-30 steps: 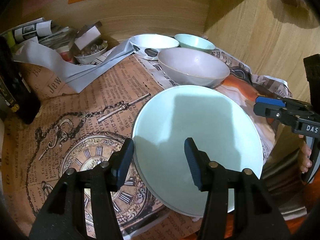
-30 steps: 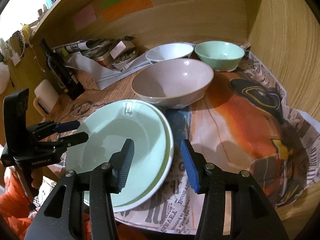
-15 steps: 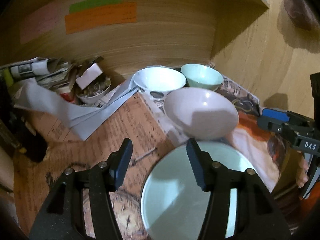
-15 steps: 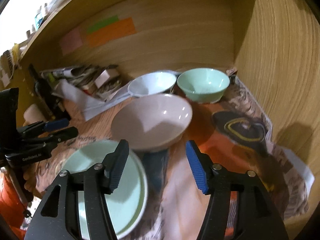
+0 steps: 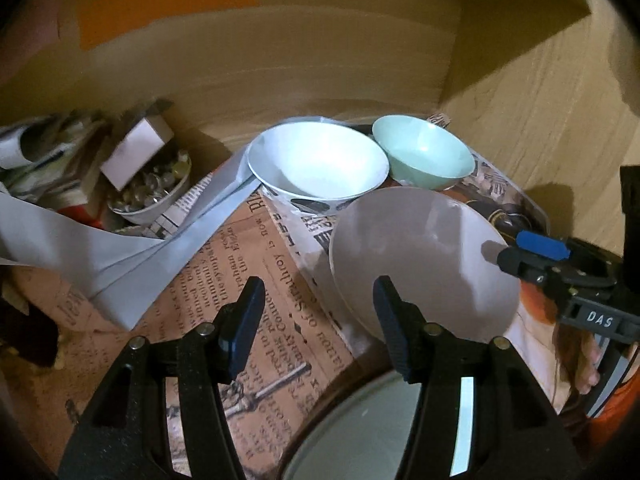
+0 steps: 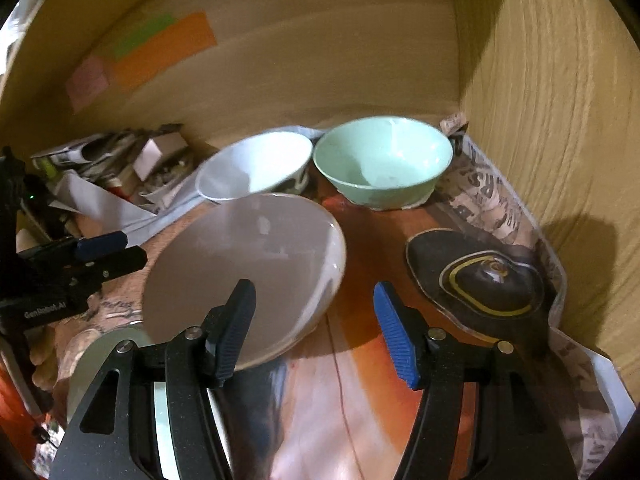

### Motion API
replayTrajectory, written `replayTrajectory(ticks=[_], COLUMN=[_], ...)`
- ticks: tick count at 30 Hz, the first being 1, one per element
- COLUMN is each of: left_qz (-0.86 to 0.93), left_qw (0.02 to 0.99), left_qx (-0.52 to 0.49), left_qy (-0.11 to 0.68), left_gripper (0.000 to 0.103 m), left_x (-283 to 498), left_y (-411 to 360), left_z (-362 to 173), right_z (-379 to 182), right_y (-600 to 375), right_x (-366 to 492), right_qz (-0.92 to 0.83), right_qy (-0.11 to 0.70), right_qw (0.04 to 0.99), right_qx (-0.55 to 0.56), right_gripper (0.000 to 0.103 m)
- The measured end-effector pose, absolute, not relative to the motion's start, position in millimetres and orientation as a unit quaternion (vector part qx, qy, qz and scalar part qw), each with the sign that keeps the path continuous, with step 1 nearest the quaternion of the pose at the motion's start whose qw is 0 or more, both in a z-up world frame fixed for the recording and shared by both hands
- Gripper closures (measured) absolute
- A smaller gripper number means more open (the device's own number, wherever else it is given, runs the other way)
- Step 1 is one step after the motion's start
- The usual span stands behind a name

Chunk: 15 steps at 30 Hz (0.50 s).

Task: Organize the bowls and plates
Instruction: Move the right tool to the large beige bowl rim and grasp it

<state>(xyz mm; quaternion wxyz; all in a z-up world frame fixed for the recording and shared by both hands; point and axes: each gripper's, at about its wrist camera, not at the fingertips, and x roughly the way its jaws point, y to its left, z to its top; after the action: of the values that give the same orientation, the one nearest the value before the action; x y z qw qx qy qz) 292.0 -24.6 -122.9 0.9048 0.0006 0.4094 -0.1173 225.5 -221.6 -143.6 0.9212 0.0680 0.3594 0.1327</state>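
A large pinkish-grey bowl (image 5: 424, 264) (image 6: 248, 272) stands mid-shelf on newspaper. Behind it sit a white bowl (image 5: 316, 164) (image 6: 256, 168) and a mint-green bowl (image 5: 424, 156) (image 6: 380, 160), side by side near the back wall. A pale green plate (image 5: 380, 428) (image 6: 100, 352) lies at the near edge, mostly under the grippers. My left gripper (image 5: 318, 328) is open and empty by the grey bowl's left rim. My right gripper (image 6: 314, 332) is open over that bowl's near right rim, and its pads press on nothing. Each gripper shows in the other's view (image 5: 552, 256) (image 6: 100, 252).
Clutter fills the back left: a small dish of metal bits (image 5: 152, 196), a white box (image 5: 136, 148), folded grey paper (image 5: 120, 256). A wooden back wall with coloured notes (image 6: 160, 52) and a wooden side wall (image 6: 560, 120) close in the shelf. Newspaper (image 6: 480, 276) covers the floor.
Both grippers moved forward from the green plate toward the bowls, so the plate slid to the bottom of each view. The right jaws opened wider.
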Motion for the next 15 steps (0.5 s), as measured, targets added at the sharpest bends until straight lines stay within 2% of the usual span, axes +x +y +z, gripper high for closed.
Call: replayTrajectory(ticks=[7,9,15], left_qz=[-0.127,-0.135,-0.161], left_qw=[0.892,0.887,0.878], left_qx=[-0.012,-0.017,-0.022], left_qy=[0.434,0.442,0.45], left_gripper=[0.05,0.056,0.07], left_x=[313.2,316.6,321.4], left_y=[-24.0,-24.3,-29.9], left_z=[-139.2,-143.2,-148.3], right_z=[-157.0,-158.9,-159.6], right_y=[-220.8,-220.3,-216.7], right_x=[238.6,238.8,242.6], right_qz=[0.14,0.142,0.156], right_qy=[0.382,0.387,0.389], right_qw=[0.91,0.908,0.905], right_qx=[0.077,0.077,0.08], right_gripper=[0.047,0.06,0.071])
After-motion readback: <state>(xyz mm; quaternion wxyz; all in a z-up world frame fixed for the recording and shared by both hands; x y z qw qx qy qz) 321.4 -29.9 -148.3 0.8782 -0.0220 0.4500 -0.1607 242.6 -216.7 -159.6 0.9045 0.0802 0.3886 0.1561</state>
